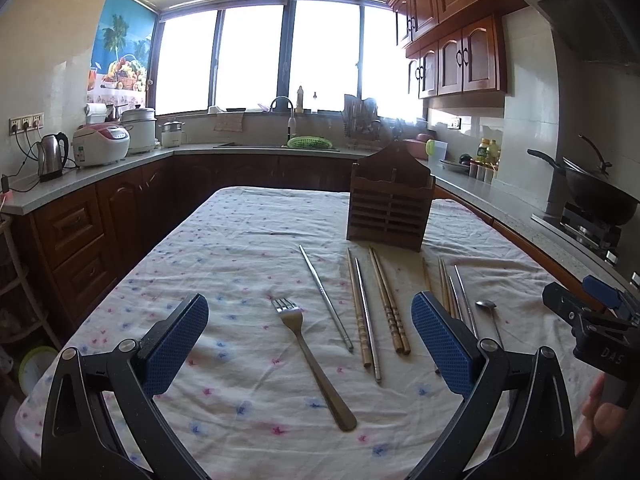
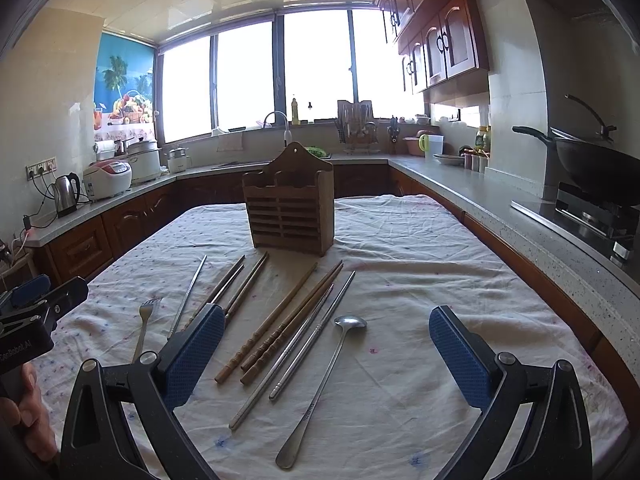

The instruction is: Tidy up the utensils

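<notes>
While both grippers hover with jaws spread wide and empty, the left gripper (image 1: 310, 334) is above the fork (image 1: 310, 354) and the right gripper (image 2: 326, 344) above the spoon (image 2: 326, 380). Chopsticks (image 2: 280, 328) lie on the desk (image 2: 420, 248) before the holder (image 2: 290, 208).

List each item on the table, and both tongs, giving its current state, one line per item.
Left tongs: open, holding nothing.
Right tongs: open, holding nothing.
Wooden holder: upright on the cloth, no utensils seen in it.
Fork: lying flat, untouched.
Spoon: lying flat, bowl toward the holder.
Wooden chopsticks: lying loose on the cloth.
Metal chopsticks: lying loose beside the wooden ones.
Tablecloth: spread out, wrinkled.
</notes>
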The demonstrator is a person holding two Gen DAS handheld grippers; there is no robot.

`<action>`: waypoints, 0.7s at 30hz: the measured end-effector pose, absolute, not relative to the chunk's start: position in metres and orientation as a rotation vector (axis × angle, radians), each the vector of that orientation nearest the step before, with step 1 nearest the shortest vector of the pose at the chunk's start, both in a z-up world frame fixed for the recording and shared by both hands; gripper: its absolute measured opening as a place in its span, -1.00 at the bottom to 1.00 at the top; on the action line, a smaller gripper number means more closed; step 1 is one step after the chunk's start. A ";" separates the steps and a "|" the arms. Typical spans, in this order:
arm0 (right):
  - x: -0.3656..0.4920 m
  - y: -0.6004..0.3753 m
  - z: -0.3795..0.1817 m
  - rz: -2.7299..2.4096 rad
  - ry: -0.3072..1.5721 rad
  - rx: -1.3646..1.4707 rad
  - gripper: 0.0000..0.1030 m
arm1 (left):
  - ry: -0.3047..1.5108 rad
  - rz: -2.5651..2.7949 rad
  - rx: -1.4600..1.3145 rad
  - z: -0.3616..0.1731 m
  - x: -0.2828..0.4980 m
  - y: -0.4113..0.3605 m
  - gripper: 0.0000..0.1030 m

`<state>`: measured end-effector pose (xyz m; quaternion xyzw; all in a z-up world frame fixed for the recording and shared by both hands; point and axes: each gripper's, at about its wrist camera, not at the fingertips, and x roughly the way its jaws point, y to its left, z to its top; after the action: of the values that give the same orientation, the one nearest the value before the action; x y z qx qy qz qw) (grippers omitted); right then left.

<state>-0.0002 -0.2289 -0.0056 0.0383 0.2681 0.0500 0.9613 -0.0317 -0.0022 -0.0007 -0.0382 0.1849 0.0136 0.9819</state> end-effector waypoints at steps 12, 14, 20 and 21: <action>-0.005 -0.227 -0.003 0.109 0.516 0.090 1.00 | 0.357 0.040 -0.069 0.002 -0.033 -0.004 1.00; -0.006 -0.226 -0.002 0.109 0.512 0.089 1.00 | 0.355 0.040 -0.067 0.003 -0.033 -0.004 1.00; -0.006 -0.225 -0.002 0.112 0.509 0.091 1.00 | 0.354 0.040 -0.068 0.003 -0.033 -0.004 1.00; -0.007 -0.225 -0.002 0.111 0.509 0.093 1.00 | 0.354 0.038 -0.069 0.002 -0.033 -0.004 1.00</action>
<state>-0.0065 -0.2248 -0.0017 0.0457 0.2515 0.0551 0.9652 -0.0333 -0.0037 0.0025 -0.0341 0.1762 0.0191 0.9836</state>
